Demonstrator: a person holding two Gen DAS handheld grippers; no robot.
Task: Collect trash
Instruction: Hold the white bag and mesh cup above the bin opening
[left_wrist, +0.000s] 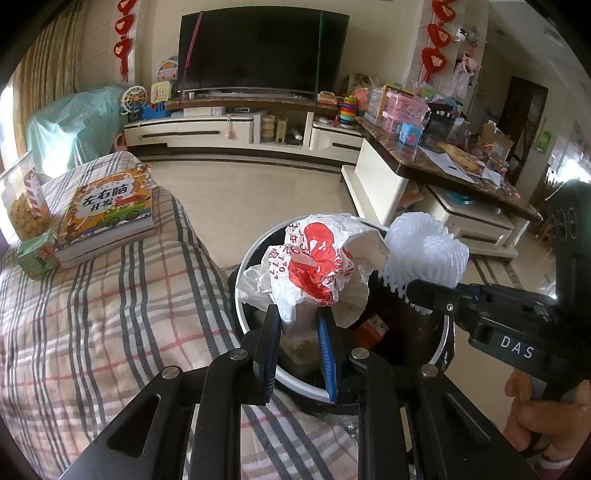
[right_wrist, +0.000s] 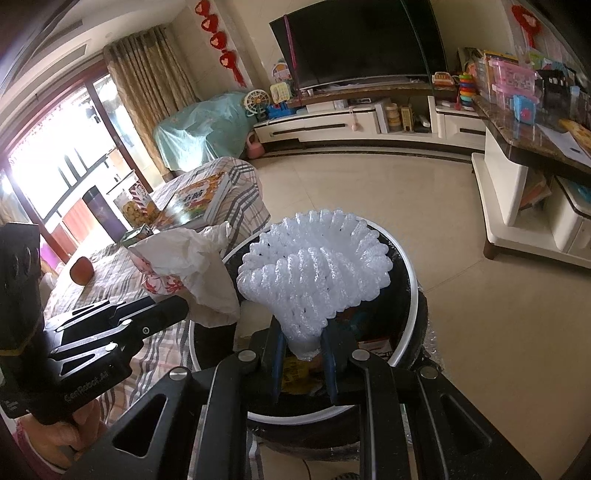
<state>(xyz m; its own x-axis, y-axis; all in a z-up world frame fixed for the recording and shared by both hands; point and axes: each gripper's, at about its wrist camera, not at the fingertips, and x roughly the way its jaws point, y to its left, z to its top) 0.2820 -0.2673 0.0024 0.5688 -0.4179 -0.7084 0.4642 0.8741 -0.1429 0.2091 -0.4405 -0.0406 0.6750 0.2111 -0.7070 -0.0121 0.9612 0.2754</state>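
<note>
Trash hung over a round bin (left_wrist: 245, 317) as two hand-held grippers met above its white rim. Between the blue pads of the left gripper (left_wrist: 301, 325), the jaws pinched the twisted neck of a crumpled white bag (left_wrist: 314, 266) printed in red, its bulk ballooning just beyond the fingertips. Beside it, the right gripper (right_wrist: 303, 345) had its jaws clamped on the narrow end of a white foam net (right_wrist: 314, 269), which flared wide ahead of the fingers and sat directly above the bin's dark opening. An orange carton (right_wrist: 376, 345) lay inside the bin below the jaws. Off to the left of both grippers, a book (left_wrist: 107, 214) rested on a plaid cloth (left_wrist: 110, 314).
</note>
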